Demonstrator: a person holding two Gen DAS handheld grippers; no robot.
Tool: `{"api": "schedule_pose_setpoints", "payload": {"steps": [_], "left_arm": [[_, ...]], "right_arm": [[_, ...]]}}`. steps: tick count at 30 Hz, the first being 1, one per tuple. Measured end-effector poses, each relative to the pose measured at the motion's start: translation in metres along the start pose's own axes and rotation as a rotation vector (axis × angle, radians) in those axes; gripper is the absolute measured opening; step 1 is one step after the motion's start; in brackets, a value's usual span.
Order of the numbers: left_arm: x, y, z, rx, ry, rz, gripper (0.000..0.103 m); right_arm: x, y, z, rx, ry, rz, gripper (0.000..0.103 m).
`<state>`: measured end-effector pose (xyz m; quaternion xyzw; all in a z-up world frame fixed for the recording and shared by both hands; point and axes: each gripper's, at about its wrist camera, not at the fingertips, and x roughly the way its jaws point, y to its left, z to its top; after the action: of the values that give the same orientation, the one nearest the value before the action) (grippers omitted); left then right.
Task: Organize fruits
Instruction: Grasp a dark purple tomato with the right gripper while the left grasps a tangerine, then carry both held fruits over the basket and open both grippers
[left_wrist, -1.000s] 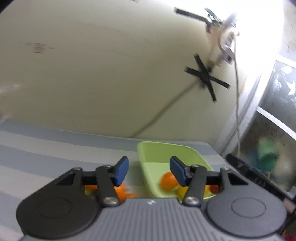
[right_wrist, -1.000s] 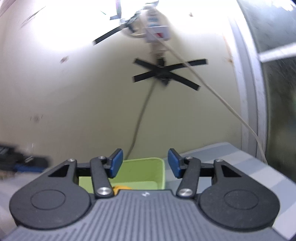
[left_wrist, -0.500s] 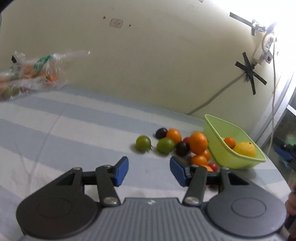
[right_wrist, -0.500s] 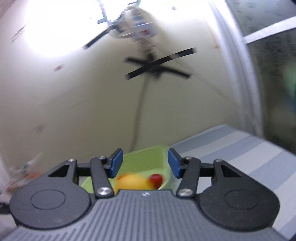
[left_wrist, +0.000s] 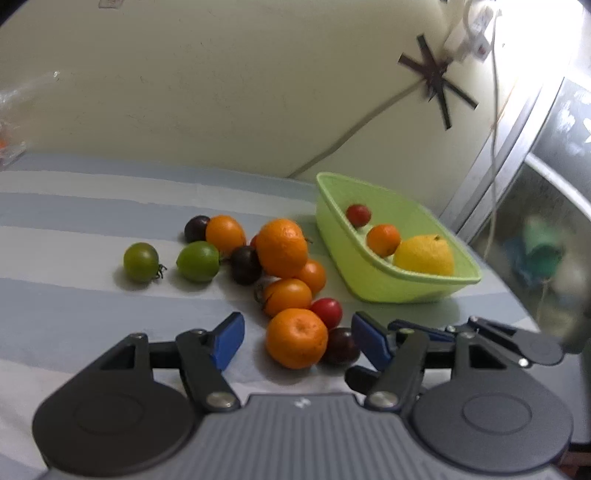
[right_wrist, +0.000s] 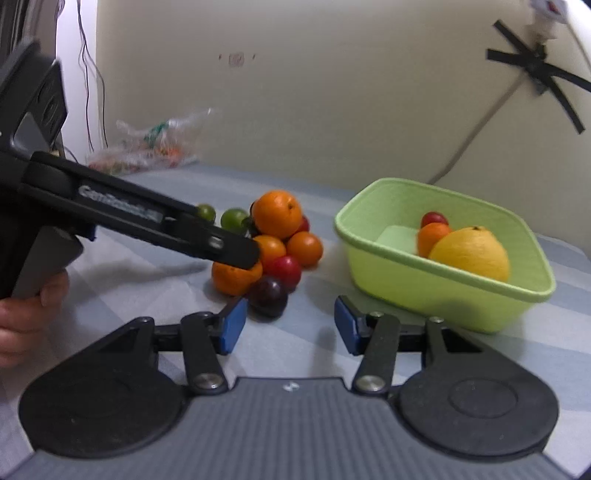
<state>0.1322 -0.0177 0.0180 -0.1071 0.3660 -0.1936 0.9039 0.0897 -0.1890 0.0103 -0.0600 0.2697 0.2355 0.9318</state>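
We hold our left gripper low over the striped tablecloth, jaws wide and holding nothing, with the nearest orange and a dark plum between its blue fingertips. Our right gripper is also spread wide and empty, just short of that plum. Loose on the cloth we count six oranges, among them the largest orange at the middle of the heap, three dark plums, two green fruits, and one red fruit, with a second red one partly hidden behind the heap. The green basket stands just right of the heap, near the cloth's right edge, and holds three pieces: one lemon, one small orange and one red tomato. One plastic bag lies at the far left edge by the wall.
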Motion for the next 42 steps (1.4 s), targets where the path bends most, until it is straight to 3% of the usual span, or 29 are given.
{"api": "schedule_pose_setpoints", "payload": {"steps": [2, 4, 5, 9, 13, 17, 23, 29, 38, 42], "left_arm": [[0.004, 0.000, -0.002, -0.011, 0.007, 0.020, 0.063], [0.003, 0.003, -0.003, -0.028, -0.003, 0.019, 0.055], [0.002, 0.004, -0.005, -0.040, -0.006, 0.002, 0.046], [-0.005, 0.002, -0.011, -0.049, -0.022, 0.004, 0.037], [-0.018, -0.004, -0.017, -0.045, -0.016, 0.005, 0.036], [-0.037, -0.004, -0.027, -0.070, -0.001, -0.056, 0.036], [-0.065, -0.017, -0.051, -0.027, 0.004, -0.089, 0.036], [-0.072, -0.019, -0.062, 0.022, 0.011, -0.017, 0.036], [-0.070, -0.024, -0.070, 0.046, 0.000, 0.019, 0.047], [-0.066, -0.023, -0.073, 0.049, -0.008, 0.023, 0.047]], "right_arm": [[0.006, 0.000, 0.002, -0.001, 0.017, 0.001, 0.049], [0.009, -0.002, 0.004, 0.007, 0.029, 0.017, 0.046], [0.011, -0.001, 0.005, 0.009, 0.027, 0.024, 0.045], [0.012, 0.010, 0.004, -0.017, 0.035, 0.067, 0.025], [0.003, 0.020, -0.001, -0.049, 0.033, 0.049, 0.025], [-0.017, 0.025, -0.010, -0.033, 0.018, 0.065, 0.024], [-0.052, 0.035, -0.036, -0.014, 0.017, 0.075, 0.024], [-0.065, 0.028, -0.046, 0.015, 0.015, 0.024, 0.025], [-0.066, 0.038, -0.055, -0.029, -0.008, 0.002, 0.031], [-0.064, 0.036, -0.054, -0.027, -0.008, 0.001, 0.033]]}}
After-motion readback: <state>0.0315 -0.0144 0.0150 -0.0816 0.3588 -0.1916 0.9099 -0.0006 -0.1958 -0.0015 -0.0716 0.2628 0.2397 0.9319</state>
